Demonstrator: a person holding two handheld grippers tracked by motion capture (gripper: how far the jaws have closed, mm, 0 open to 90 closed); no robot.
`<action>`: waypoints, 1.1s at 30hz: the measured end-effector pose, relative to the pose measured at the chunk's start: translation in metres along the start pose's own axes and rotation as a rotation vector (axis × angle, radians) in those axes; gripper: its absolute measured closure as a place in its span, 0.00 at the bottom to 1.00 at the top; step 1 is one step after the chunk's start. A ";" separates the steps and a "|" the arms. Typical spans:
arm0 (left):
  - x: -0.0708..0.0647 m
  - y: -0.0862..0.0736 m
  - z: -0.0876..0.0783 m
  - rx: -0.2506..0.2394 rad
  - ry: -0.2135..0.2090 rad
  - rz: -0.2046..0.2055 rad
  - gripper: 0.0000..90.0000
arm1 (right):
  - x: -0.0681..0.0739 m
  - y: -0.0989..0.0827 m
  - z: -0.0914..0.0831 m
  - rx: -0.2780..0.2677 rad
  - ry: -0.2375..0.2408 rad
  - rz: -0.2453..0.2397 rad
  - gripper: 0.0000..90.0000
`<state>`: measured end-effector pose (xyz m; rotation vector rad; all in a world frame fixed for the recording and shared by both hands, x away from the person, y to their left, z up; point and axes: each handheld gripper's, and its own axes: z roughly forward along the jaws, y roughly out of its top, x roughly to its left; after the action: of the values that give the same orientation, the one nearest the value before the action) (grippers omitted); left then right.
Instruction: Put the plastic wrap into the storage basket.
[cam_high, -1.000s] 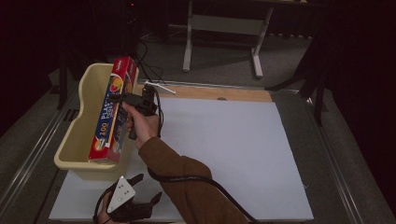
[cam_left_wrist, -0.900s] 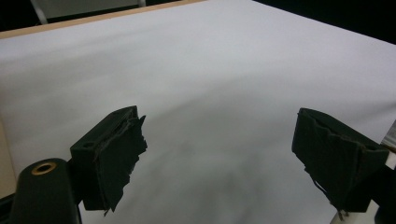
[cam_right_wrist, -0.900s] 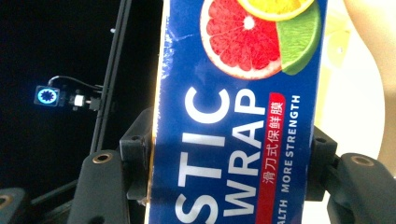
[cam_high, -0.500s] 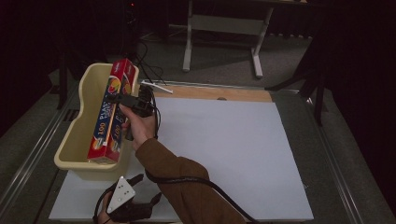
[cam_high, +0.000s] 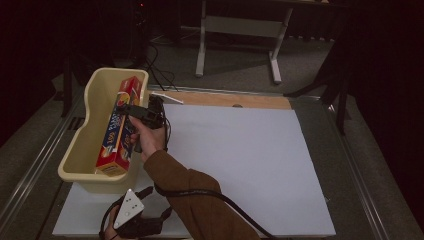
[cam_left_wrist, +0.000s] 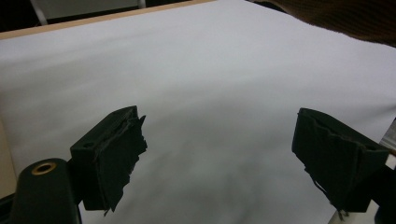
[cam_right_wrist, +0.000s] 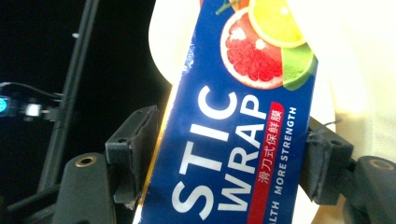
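Right gripper (cam_right_wrist: 224, 158) jaws have just been opening, pads now loose either side of the plastic wrap box (cam_right_wrist: 233, 140) — light, stiff cardboard, glossy, best pinched across its narrow middle.

The plastic wrap box (cam_right_wrist: 233, 140) reads "STIC WRAP", "MORE STRENGTH".

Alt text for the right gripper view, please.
A blue plastic wrap box with citrus pictures stands between the right gripper's two black jaws, which have just been opening. A pale yellow bin lies behind it.
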<state>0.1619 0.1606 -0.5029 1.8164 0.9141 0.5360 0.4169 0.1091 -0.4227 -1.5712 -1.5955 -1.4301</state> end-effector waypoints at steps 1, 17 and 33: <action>0.000 0.000 0.000 0.000 0.000 0.000 0.18 | 0.002 0.000 0.000 -0.009 -0.009 -0.017 0.32; -0.001 0.000 0.002 0.007 0.000 0.003 0.18 | 0.026 0.004 -0.017 -0.005 0.031 -0.184 0.31; -0.001 0.004 0.006 0.014 0.002 0.021 0.18 | -0.001 0.007 -0.071 0.042 -0.097 -0.497 0.33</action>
<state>0.1665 0.1553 -0.5020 1.8402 0.9033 0.5452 0.4010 0.0440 -0.3970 -1.2870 -2.1665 -1.5632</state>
